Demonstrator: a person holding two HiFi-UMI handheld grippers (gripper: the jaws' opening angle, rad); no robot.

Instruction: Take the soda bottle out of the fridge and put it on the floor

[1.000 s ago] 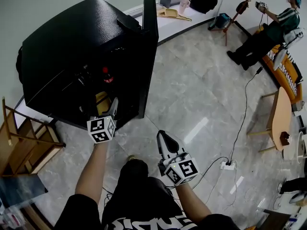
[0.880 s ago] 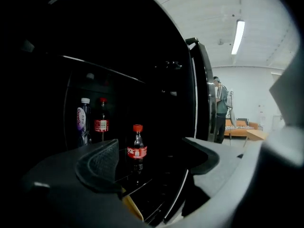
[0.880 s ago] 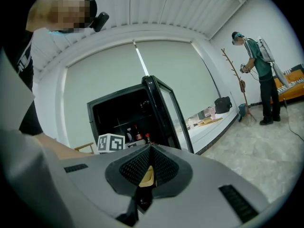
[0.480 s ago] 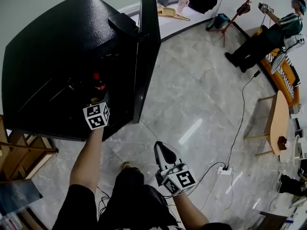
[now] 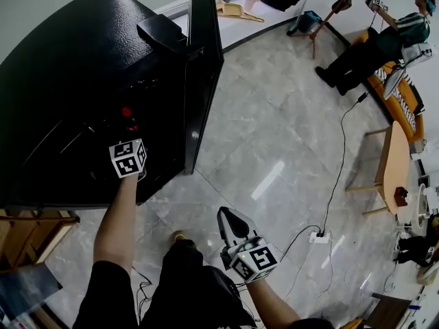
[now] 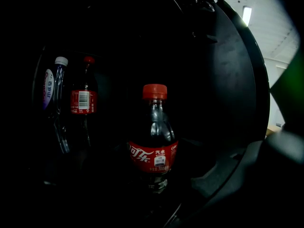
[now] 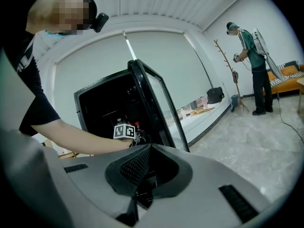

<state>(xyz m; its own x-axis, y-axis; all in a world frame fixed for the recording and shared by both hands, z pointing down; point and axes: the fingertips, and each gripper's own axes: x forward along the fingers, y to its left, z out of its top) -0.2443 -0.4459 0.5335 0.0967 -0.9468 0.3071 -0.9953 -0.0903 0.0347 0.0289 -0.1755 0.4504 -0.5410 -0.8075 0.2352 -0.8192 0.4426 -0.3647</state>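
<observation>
Right gripper (image 5: 232, 219) hung low beside leg, jaws pressed together, empty. Left gripper (image 5: 129, 141) was inside open fridge (image 5: 68, 67), jaws spread wide but just closing in, pinching nothing yet. Soda bottle (image 6: 154, 141) stood upright on shelf, dead ahead in line between jaws. Best bet: close on label band, squeeze firm, draw straight back, miss two bottles (image 6: 71, 94) behind at left. Pale glossy floor (image 5: 274, 129) lay bare beside door (image 5: 202, 67). Cable (image 5: 339, 177) trailed beyond; another person (image 5: 384, 40) at far wall.
</observation>
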